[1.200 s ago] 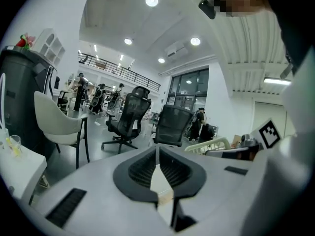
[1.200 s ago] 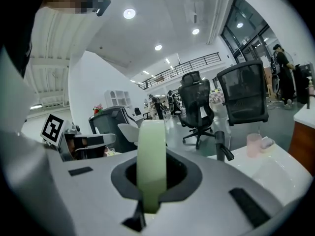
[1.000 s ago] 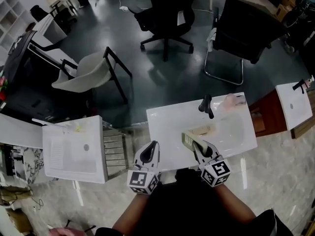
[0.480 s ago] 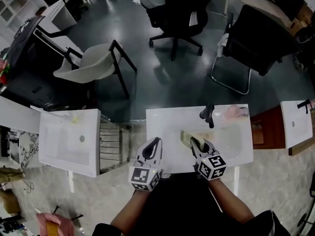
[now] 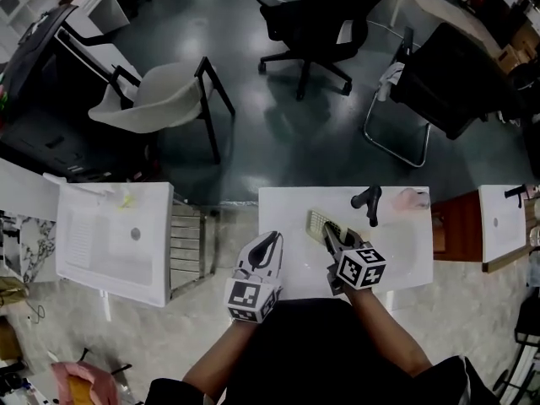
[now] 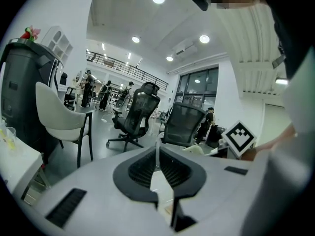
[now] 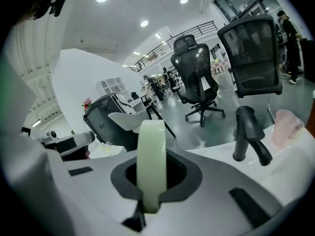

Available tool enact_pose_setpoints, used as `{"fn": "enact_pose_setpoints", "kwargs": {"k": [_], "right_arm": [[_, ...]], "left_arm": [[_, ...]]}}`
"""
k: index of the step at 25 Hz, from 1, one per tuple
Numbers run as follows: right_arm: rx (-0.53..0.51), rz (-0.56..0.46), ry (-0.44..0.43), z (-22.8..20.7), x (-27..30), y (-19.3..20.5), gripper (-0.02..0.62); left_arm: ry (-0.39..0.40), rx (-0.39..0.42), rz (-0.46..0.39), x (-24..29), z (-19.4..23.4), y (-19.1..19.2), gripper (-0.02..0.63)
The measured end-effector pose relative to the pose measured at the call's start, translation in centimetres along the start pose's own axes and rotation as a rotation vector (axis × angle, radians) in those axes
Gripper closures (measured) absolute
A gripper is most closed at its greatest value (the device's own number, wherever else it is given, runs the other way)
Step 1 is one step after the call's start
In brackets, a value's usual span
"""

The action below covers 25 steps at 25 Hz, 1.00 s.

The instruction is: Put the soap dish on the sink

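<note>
Head view shows the right hand-held gripper (image 5: 331,233) squeezed tight on the pale green plastic soap dish (image 5: 315,223), just over the white sink (image 5: 405,256). The left hand-held gripper (image 5: 272,240) is closed and empty. I think the dish should go down slowly and flat before letting go.

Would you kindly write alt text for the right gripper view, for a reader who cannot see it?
The right gripper is shut on a pale green soap dish, held on edge, over a white sink with a black faucet. Black office chairs stand on the floor beyond.
</note>
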State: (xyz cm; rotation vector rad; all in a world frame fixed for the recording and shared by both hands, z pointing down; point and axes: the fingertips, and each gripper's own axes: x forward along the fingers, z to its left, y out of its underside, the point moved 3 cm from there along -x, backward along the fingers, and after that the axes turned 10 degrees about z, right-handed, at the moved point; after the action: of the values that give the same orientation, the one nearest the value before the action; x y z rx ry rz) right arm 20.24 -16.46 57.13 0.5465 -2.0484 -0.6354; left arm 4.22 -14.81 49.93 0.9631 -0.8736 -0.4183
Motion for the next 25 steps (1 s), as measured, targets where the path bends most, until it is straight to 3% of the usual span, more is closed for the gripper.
{"fn": "enact_pose_setpoints", "kwargs": {"k": [17, 25], "right_arm": [[0.108, 0.247, -0.068, -0.4, 13.3, 1.8, 0.588], [0.150, 0.280, -0.089, -0.4, 17.7, 1.0, 0.588]], "left_arm": [[-0.031, -0.083, 0.004, 1.4, 6.1, -0.1, 0.580], [-0.046, -0.124, 0.016, 1.6, 8.0, 0.7, 0.580]]}}
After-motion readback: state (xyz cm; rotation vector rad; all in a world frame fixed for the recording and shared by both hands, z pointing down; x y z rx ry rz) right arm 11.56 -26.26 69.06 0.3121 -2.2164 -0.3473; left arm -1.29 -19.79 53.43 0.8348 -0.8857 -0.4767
